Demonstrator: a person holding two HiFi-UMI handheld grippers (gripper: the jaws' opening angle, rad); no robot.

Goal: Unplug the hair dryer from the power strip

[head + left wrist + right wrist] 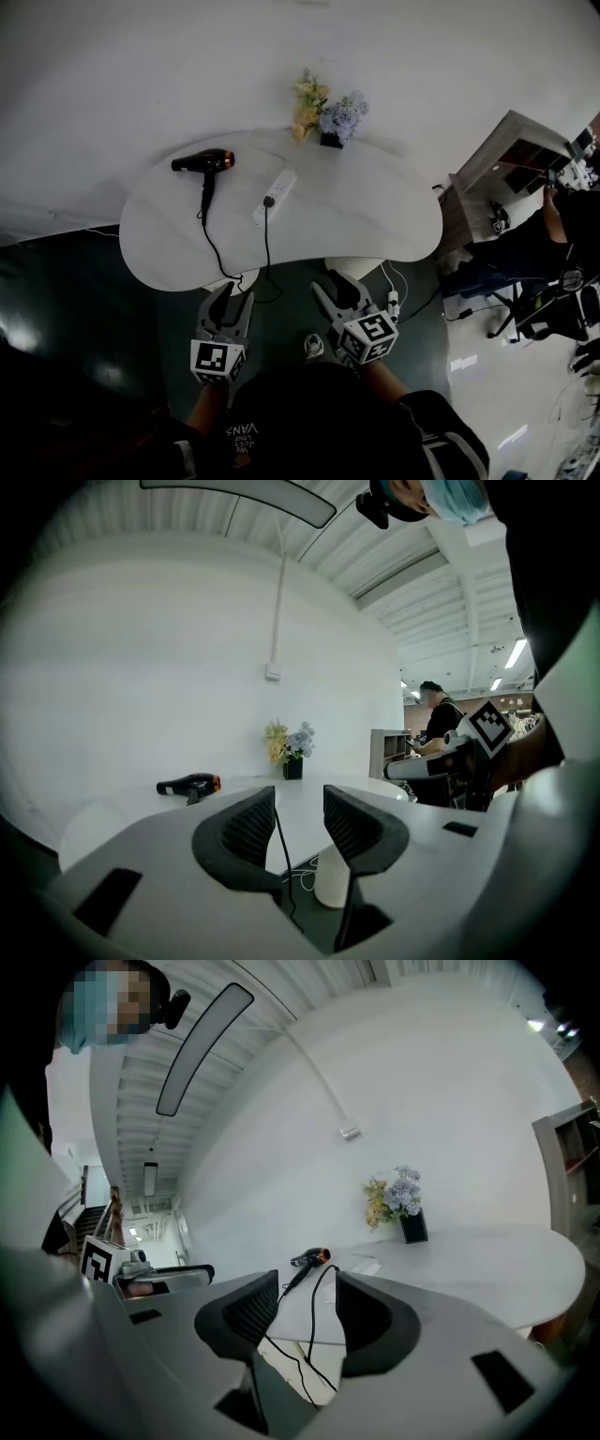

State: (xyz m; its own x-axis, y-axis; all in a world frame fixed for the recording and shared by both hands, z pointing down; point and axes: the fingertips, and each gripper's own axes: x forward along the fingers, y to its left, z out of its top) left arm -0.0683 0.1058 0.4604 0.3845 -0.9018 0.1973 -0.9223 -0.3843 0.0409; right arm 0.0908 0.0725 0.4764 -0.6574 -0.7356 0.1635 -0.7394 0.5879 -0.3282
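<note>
A black hair dryer (202, 162) with a copper ring lies at the left rear of the white table (375, 216). Its black cord runs off the table's front edge and loops back up to a plug in the white power strip (275, 195) at mid-table. Both grippers hang in front of the table, short of its edge. My left gripper (232, 298) is open and empty, and so is my right gripper (336, 286). The left gripper view shows the hair dryer (187, 784) far beyond the parted left gripper (300, 808). The right gripper view shows the dryer (311, 1258), the strip (366, 1265) and the cord (314, 1307) past the parted right gripper (307, 1302).
A small pot of flowers (328, 117) stands at the table's back edge against the white wall. A white pedestal (352, 267) carries the table, with a white cable and adapter (394, 302) on the dark floor beside it. A shelf unit (511, 150) and a seated person (562, 225) are at the right.
</note>
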